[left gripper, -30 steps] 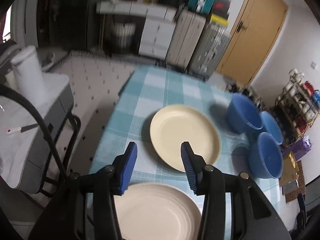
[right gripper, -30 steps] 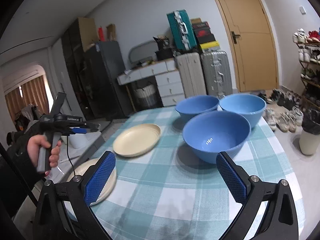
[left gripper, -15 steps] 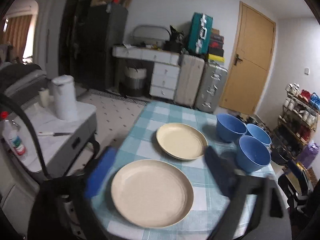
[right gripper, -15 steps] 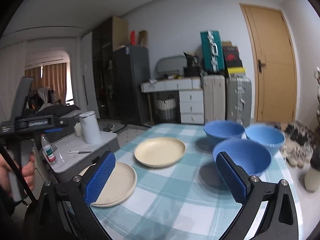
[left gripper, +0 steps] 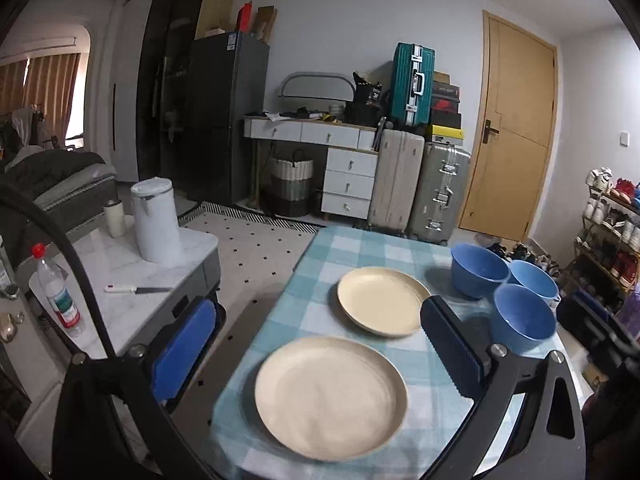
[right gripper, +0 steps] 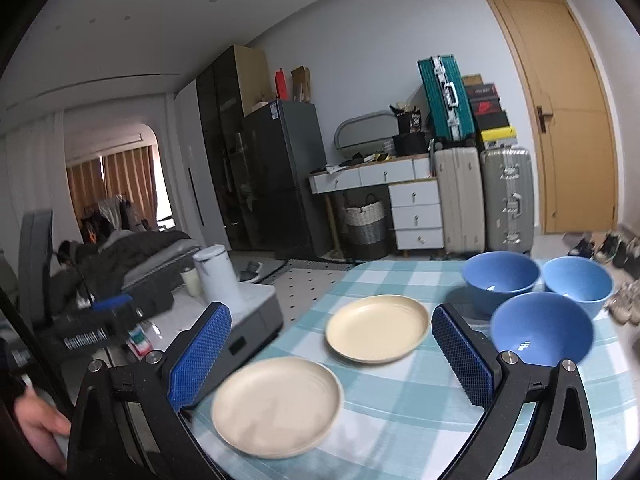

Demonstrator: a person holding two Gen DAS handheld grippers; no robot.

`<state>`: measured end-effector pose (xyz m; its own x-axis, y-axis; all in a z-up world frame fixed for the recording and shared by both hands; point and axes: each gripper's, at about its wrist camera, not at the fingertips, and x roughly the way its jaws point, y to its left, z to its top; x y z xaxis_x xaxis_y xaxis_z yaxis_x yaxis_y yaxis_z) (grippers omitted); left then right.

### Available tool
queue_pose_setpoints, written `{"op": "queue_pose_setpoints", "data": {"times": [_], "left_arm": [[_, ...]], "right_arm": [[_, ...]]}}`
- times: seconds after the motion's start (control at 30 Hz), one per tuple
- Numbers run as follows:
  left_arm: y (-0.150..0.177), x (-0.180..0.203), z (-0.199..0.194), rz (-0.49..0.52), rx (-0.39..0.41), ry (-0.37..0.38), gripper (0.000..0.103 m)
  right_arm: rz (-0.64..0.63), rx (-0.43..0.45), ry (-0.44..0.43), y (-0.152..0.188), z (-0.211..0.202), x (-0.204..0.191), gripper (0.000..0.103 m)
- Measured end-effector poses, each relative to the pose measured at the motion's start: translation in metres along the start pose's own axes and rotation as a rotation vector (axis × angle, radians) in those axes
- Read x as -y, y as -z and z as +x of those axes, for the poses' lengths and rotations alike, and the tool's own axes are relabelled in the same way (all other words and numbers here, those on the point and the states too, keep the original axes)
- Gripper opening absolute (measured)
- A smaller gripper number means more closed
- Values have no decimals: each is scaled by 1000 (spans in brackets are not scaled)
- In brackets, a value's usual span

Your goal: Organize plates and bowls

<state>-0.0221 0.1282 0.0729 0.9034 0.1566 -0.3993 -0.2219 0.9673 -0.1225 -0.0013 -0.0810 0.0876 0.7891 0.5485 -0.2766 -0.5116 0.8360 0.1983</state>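
Note:
Two cream plates lie on the checked tablecloth point(left gripper: 360, 248): a near plate point(left gripper: 330, 398) point(right gripper: 276, 404) by the front left corner and a far plate point(left gripper: 382, 300) point(right gripper: 378, 328) behind it. Three blue bowls point(left gripper: 478, 274) point(left gripper: 534, 280) point(left gripper: 522, 316) cluster at the right, also in the right wrist view point(right gripper: 500, 280) point(right gripper: 578, 280) point(right gripper: 542, 328). My left gripper point(left gripper: 318, 348) hovers open above the near plate, holding nothing. My right gripper point(right gripper: 330, 356) is open and empty, back from the plates.
A marble-topped side cabinet point(left gripper: 132, 280) stands left of the table with a white canister point(left gripper: 154, 220), a bottle point(left gripper: 56, 292) and a knife point(left gripper: 138, 289). Suitcases point(left gripper: 420, 188), drawers and a door stand behind. A shoe rack point(left gripper: 612, 232) is at the right.
The left gripper's jaws have spread wide, and it has drawn back and up from the far plate. The right gripper has pulled back and risen, so both plates now show.

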Motion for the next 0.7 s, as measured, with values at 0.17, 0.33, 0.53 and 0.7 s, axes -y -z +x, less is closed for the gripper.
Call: {"op": "queue_pose_setpoints", "data": {"times": [0.17, 0.33, 0.53, 0.7], "left_arm": [[-16, -6, 32, 13, 15, -38, 103], [-31, -6, 79, 44, -12, -59, 103], [-42, -5, 135, 56, -87, -60, 103], [-47, 6, 191, 120, -177, -61, 103]], "right_arm": [[39, -29, -2, -23, 37, 5, 102], [115, -118, 4, -31, 89, 31, 102], [162, -345, -27, -29, 177, 60, 102], [215, -461, 117, -21, 228, 84, 102]]}}
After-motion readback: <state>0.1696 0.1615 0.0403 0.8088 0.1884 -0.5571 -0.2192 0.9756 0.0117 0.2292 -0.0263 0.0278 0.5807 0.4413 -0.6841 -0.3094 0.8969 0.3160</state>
